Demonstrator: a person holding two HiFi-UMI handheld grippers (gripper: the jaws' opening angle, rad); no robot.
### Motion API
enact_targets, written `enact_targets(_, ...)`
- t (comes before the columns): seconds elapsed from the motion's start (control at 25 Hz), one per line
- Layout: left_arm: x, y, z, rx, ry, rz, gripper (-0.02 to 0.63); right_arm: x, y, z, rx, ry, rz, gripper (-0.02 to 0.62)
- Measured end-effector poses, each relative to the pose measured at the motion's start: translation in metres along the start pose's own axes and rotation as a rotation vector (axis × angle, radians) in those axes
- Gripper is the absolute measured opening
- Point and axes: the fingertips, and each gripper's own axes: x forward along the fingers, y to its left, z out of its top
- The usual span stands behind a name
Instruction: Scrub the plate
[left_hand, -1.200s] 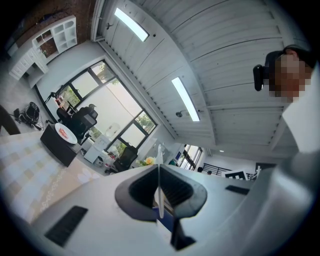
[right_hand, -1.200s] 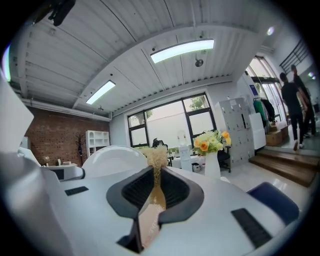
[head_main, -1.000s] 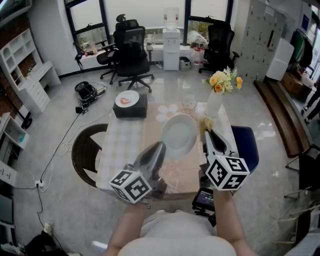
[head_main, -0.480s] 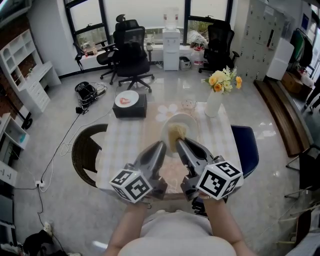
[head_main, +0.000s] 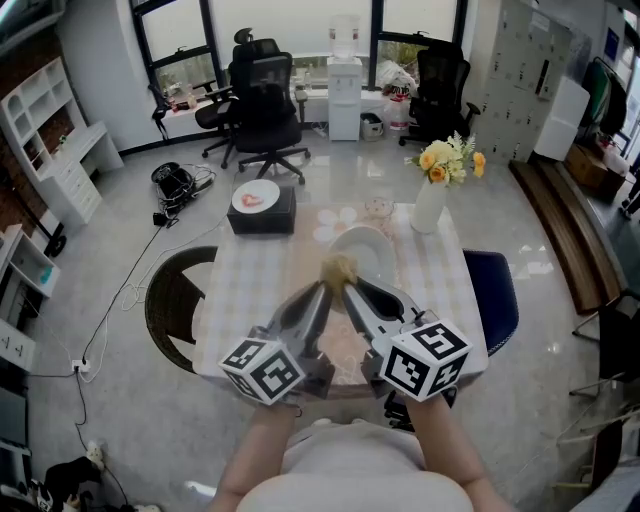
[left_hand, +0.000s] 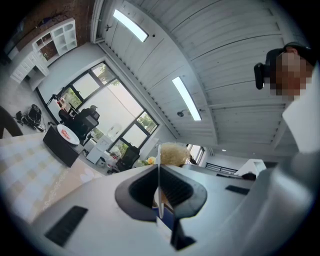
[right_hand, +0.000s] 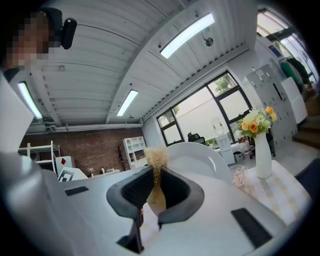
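So the left gripper (head_main: 318, 295) pinches the white plate (head_main: 368, 250) by its thin rim. It looks slick and breakable, so grip firmly. The right gripper (head_main: 350, 290) clamps a soft scrubber (head_main: 338, 268), probably loofah.

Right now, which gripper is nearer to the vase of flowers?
Right. The right gripper, shut on a scrubber, is left of the vase; the left gripper, shut on the plate, is farther left.

This is an office. Black rolling chairs (head_main: 265, 105) stand by big windows (head_main: 290, 25). There is a water cooler (head_main: 343, 95), grey lockers (head_main: 515, 75) and white shelves (head_main: 40, 115) by the walls.
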Motion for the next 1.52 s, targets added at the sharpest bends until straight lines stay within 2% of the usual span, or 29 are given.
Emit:
enact_targets(0.32,-0.002,0.001,-0.001,-0.005,-0.001,0.004,0.021,-0.006,-0.013,-0.016,-0.133,0.108,-0.059,0.048)
enact_targets(0.72,-0.002,0.002,-0.006,-0.017,0.012,0.008,0.020,-0.011,-0.027,-0.024,-0.180,0.161,-0.095,0.049)
enact_targets(0.84,-0.002,0.001,-0.003,-0.017,0.007,0.007,0.020,-0.015,-0.036,-0.022,-0.212,0.172,-0.134,0.049)
enact_targets(1.52,-0.006,-0.001,-0.001,-0.014,0.003,0.001,0.021,-0.026,-0.092,0.003,-0.255,0.118,-0.351,0.051)
